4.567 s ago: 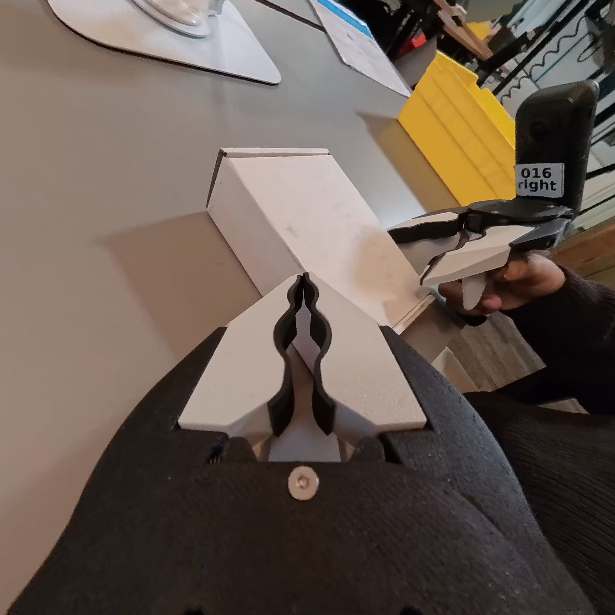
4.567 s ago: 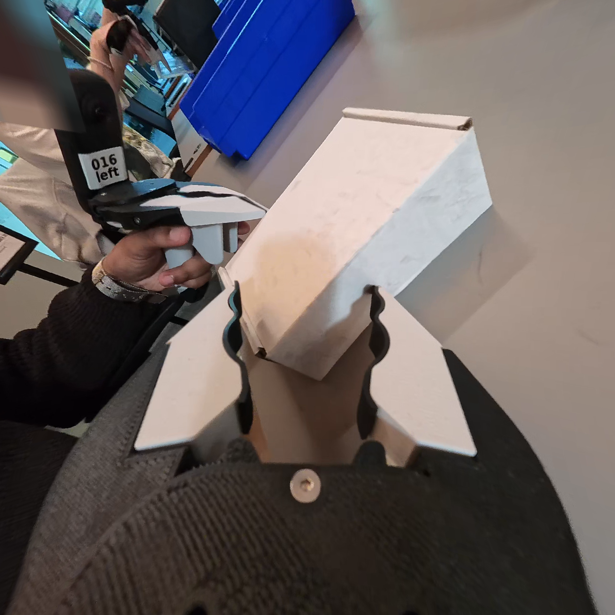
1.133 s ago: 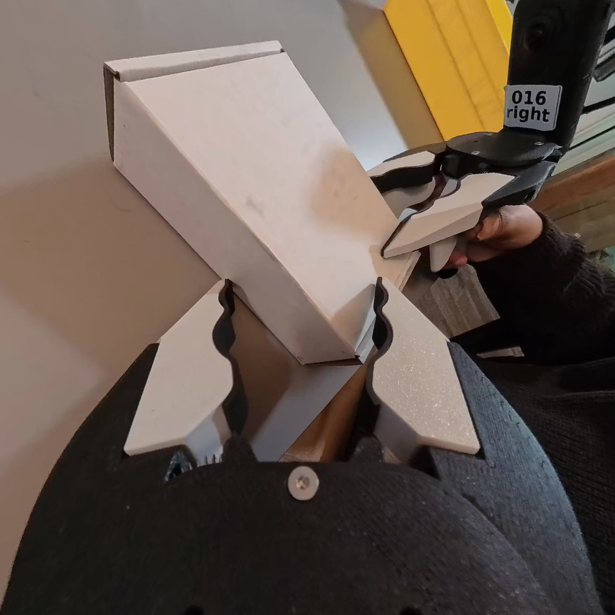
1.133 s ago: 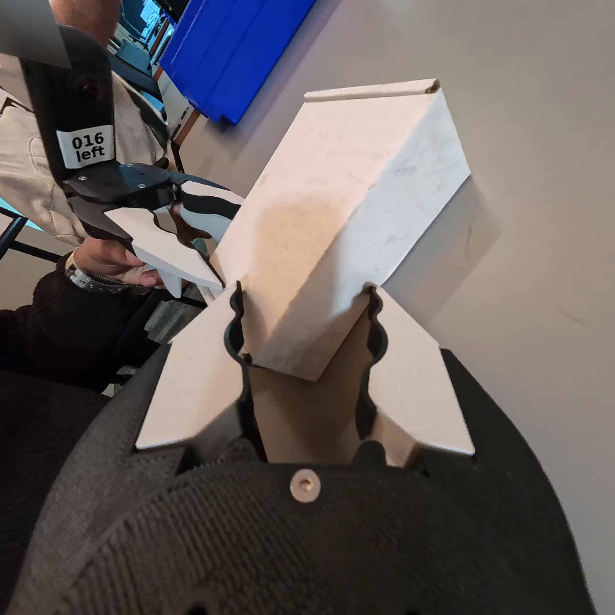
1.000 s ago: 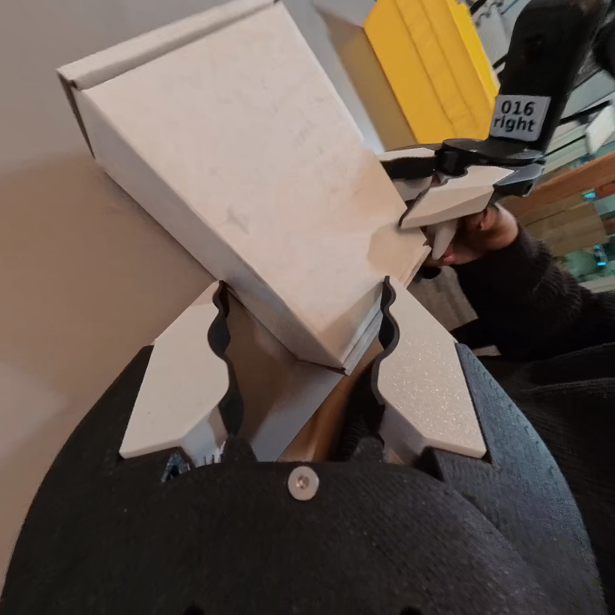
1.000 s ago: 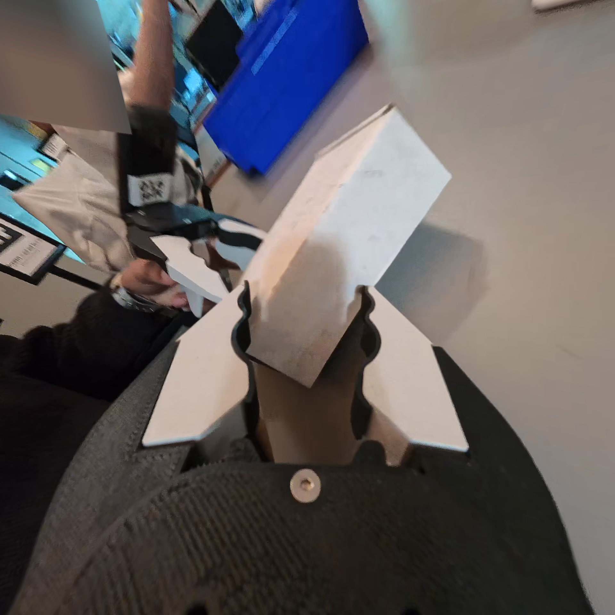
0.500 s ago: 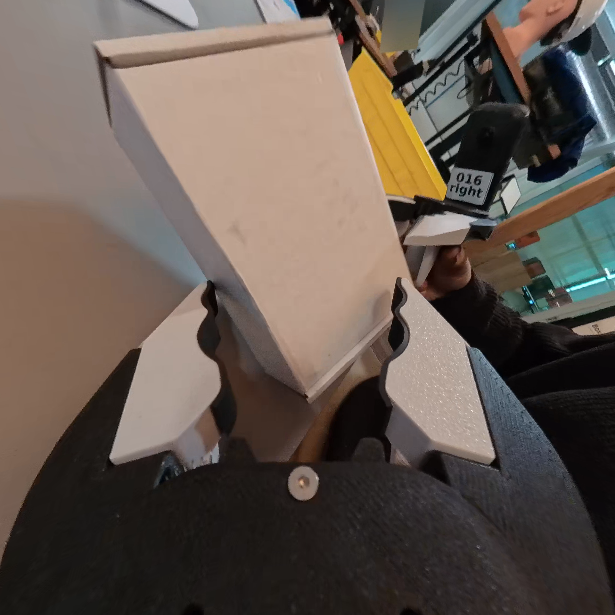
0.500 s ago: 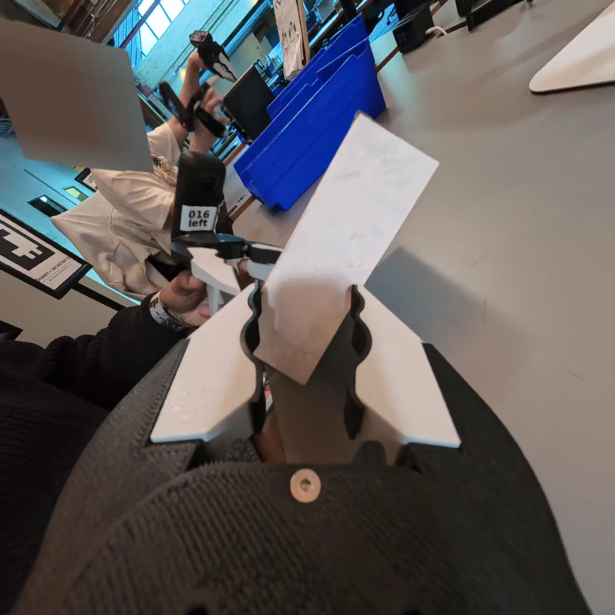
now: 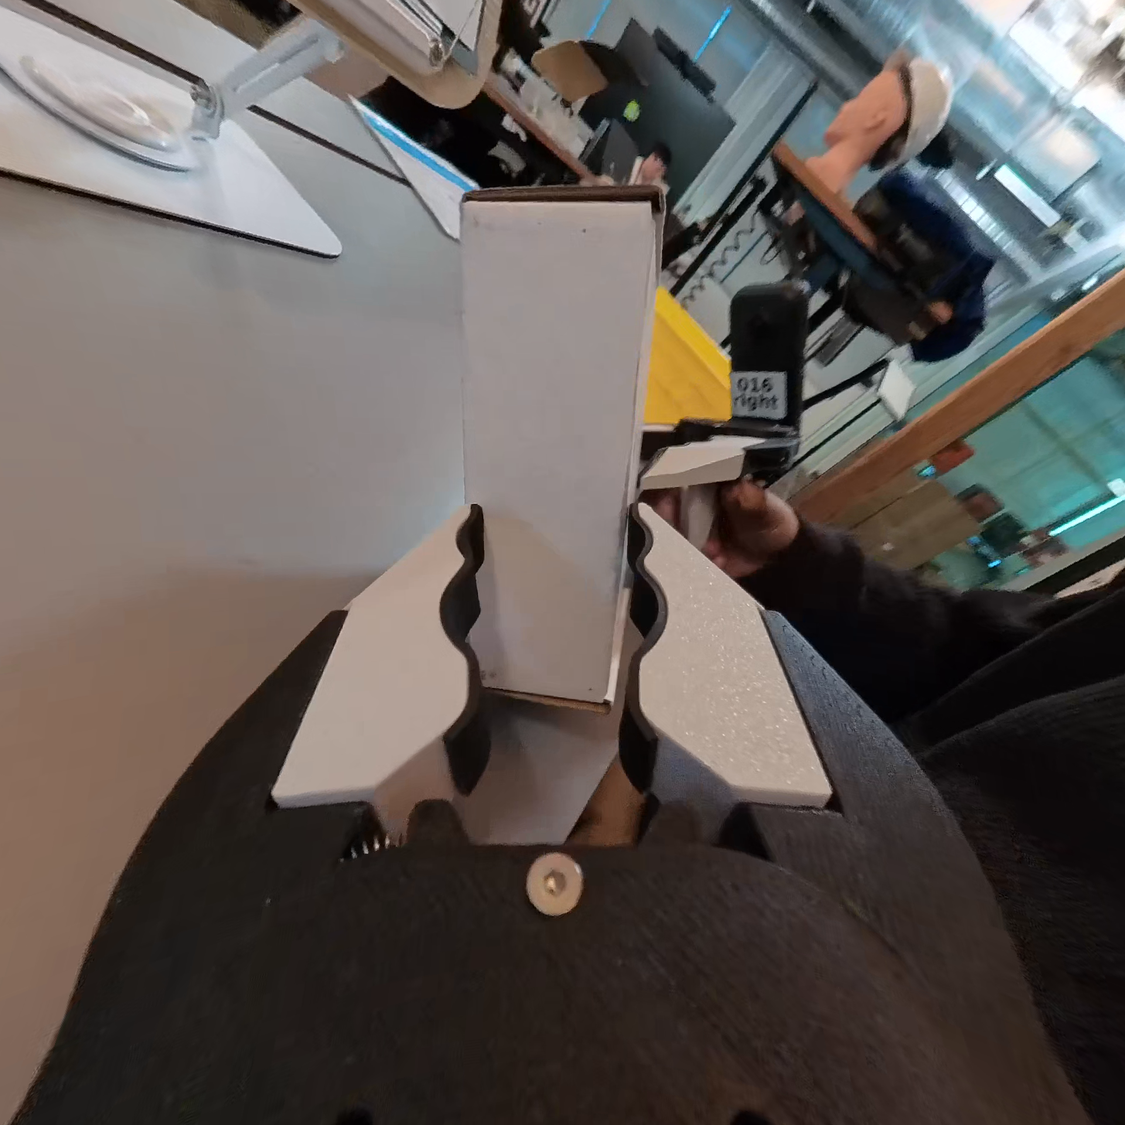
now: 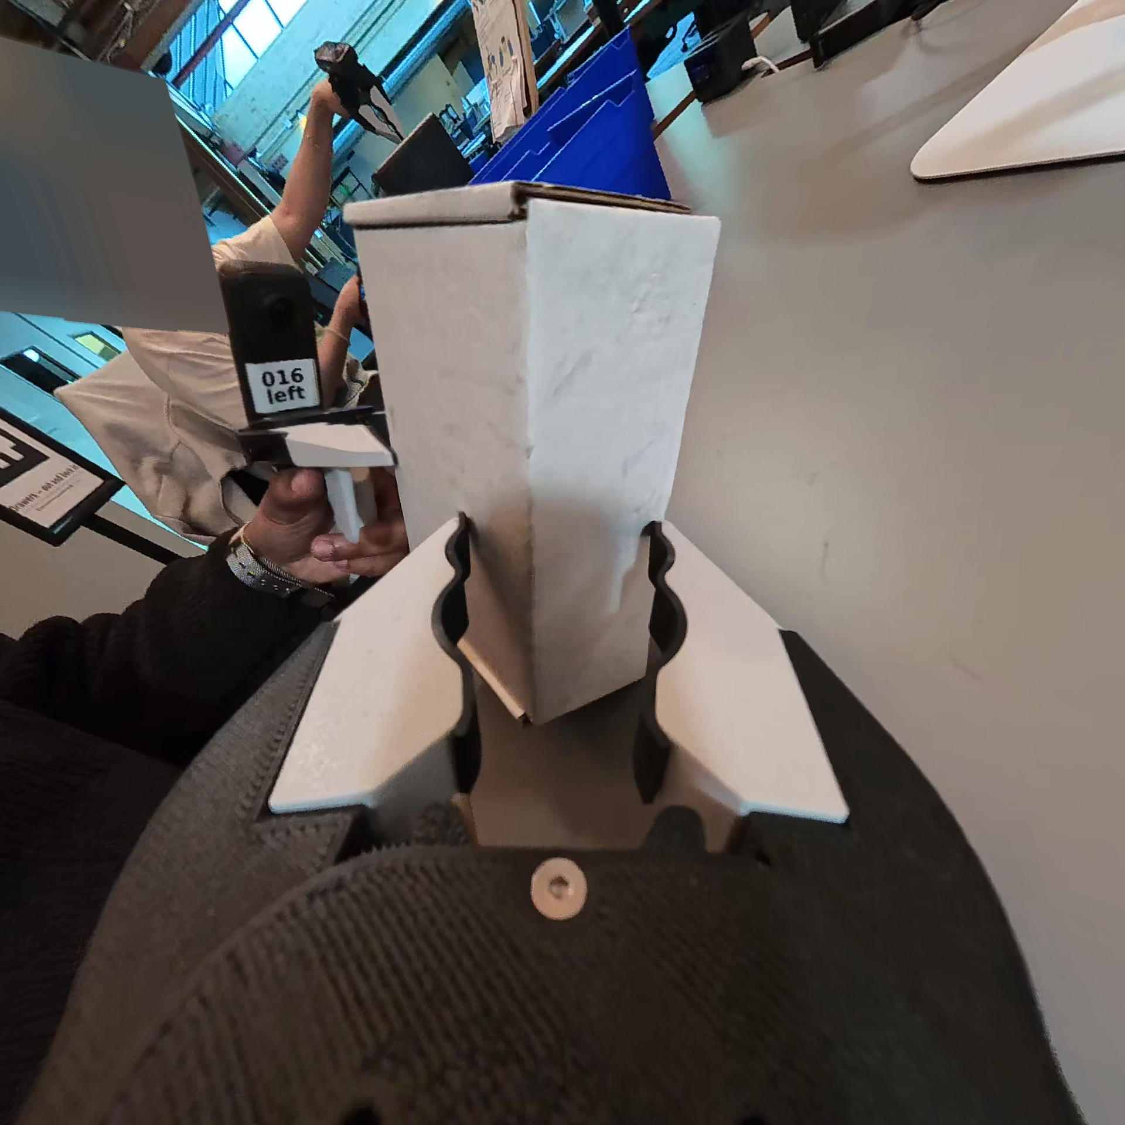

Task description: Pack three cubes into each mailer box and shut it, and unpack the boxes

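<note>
A closed white mailer box (image 9: 548, 396) stands on end, held between both grippers over the near edge of the grey table (image 9: 213, 426). My left gripper (image 9: 555, 517) is shut on its lower end, with the fingers pressed on its two narrow sides. My right gripper (image 10: 558, 525) is shut on the same box (image 10: 536, 365) from the other side, over a lower corner. Each gripper shows beside the box in the other's view: the right gripper (image 9: 688, 469) and the left gripper (image 10: 341, 450). No cubes are in view.
A yellow bin (image 9: 688, 365) sits behind the box on the right and blue bins (image 10: 584, 146) on the left. A white stand base (image 9: 182, 182) lies at the far side of the table and also shows in the right wrist view (image 10: 1035, 109). People stand in the background.
The box has been tipped from lying flat on the table to standing on end. Both grippers closed on its near end and rose with it.
</note>
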`<state>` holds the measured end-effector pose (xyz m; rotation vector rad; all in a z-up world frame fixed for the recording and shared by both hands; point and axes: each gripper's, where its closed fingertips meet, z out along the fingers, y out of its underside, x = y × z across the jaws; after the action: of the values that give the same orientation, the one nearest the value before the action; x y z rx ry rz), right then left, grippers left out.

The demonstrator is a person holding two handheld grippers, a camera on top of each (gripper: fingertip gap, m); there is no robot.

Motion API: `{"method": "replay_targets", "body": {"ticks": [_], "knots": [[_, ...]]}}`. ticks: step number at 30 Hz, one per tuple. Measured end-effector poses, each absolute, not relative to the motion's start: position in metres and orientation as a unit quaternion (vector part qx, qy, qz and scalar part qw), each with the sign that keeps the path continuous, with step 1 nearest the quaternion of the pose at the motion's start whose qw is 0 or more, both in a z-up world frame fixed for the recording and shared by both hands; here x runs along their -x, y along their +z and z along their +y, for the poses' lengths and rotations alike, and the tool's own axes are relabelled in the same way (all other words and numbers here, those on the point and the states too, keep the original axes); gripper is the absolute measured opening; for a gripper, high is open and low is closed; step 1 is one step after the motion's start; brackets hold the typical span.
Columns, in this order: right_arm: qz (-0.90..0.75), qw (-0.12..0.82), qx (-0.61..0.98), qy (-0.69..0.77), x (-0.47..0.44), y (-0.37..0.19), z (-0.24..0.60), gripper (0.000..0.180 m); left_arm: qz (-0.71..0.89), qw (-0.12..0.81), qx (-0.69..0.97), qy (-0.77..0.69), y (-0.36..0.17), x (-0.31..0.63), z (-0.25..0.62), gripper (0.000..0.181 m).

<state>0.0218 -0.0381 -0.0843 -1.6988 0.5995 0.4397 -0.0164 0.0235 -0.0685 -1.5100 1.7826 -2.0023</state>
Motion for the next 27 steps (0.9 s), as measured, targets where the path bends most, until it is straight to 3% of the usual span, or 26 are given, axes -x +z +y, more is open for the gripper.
{"method": "replay_targets", "body": {"ticks": [14, 27], "knots": [[0.221, 0.611, 0.727, 0.221, -0.019, -0.083, -0.041, 0.057, 0.560, 0.054, 0.452, -0.692, -0.052, 0.018, 0.024, 0.047], [0.209, 0.615, 0.727, 0.222, -0.019, -0.083, -0.041, 0.057, 0.492, -0.044, 0.471, -0.731, -0.045, 0.018, 0.028, 0.045]]}}
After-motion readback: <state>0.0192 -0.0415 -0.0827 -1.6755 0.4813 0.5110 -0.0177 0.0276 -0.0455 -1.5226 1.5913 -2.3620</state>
